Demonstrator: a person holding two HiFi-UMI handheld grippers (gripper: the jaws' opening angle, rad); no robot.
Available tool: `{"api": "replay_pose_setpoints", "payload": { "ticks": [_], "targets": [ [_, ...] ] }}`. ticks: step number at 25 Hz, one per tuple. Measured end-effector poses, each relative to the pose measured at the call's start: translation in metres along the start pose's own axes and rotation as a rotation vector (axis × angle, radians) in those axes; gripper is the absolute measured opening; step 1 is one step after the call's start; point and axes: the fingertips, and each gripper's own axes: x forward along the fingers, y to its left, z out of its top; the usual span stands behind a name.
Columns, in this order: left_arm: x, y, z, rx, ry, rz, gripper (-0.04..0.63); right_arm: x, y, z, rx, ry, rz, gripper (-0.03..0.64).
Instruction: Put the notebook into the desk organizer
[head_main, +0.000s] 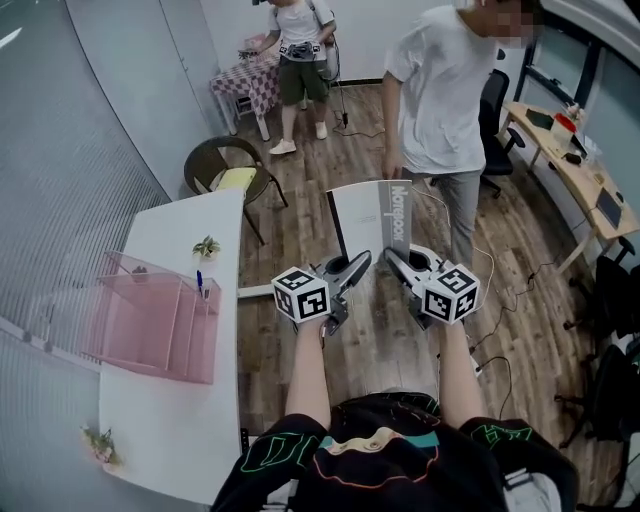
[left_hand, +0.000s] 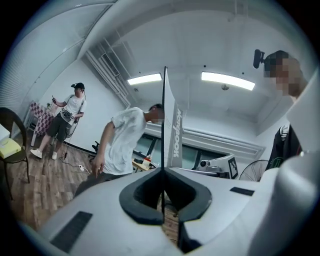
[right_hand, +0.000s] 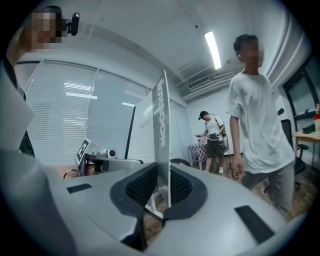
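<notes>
Head view: holding the notebook (head_main: 365, 220) up off the wooden floor (head_main: 380, 340) with both grippers, left gripper (head_main: 360, 264) pinching its lower edge from the left, right gripper (head_main: 392, 260) pinching from the right beside the grey spine. Seeing the pink desk organizer (head_main: 160, 320) well apart to the left, sitting on the white tabletop (head_main: 170, 420) with a blue pen (head_main: 200, 283) and a small plant (head_main: 207, 246) near it. Also noting a person in a white T-shirt (head_main: 440, 100) standing just beyond the notebook, a second person (head_main: 300, 60) further back by a checked table, and a round chair (head_main: 232, 170) at the tabletop's far end. Left gripper view: showing the left gripper (left_hand: 163, 171) with jaws closed on a thin upright edge of the notebook (left_hand: 172, 135), printed spine rising just to the right of it, right gripper (left_hand: 220, 165) showing beyond. Right gripper view: showing the right gripper (right_hand: 163, 175) with jaws clamped on the thicker spine side of the notebook (right_hand: 162, 125), book standing upright between them, left gripper (right_hand: 95, 155) showing on the far side. Not touching the organizer or tabletop with the notebook in any view.
</notes>
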Motion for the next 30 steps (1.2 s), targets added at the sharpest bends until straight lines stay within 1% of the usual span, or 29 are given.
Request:
{"api": "replay_pose_setpoints", "payload": {
  "ticks": [9, 16, 25, 30],
  "targets": [
    [-0.011, 0.026, 0.007, -0.005, -0.032, 0.087, 0.005, 0.032, -0.003, -0.002, 0.001, 0.017, 0.087, 0.018],
    [-0.024, 0.036, 0.006, -0.045, -0.074, 0.174, 0.006, 0.048, 0.002, -0.008, 0.028, 0.053, 0.191, 0.018],
    [-0.083, 0.064, 0.000, -0.081, -0.163, 0.348, 0.006, 0.099, 0.040, -0.032, 0.041, 0.108, 0.374, 0.018],
    [-0.127, 0.071, -0.008, -0.109, -0.212, 0.463, 0.006, 0.125, 0.076, -0.049, 0.052, 0.154, 0.492, 0.018]
  ]
}}
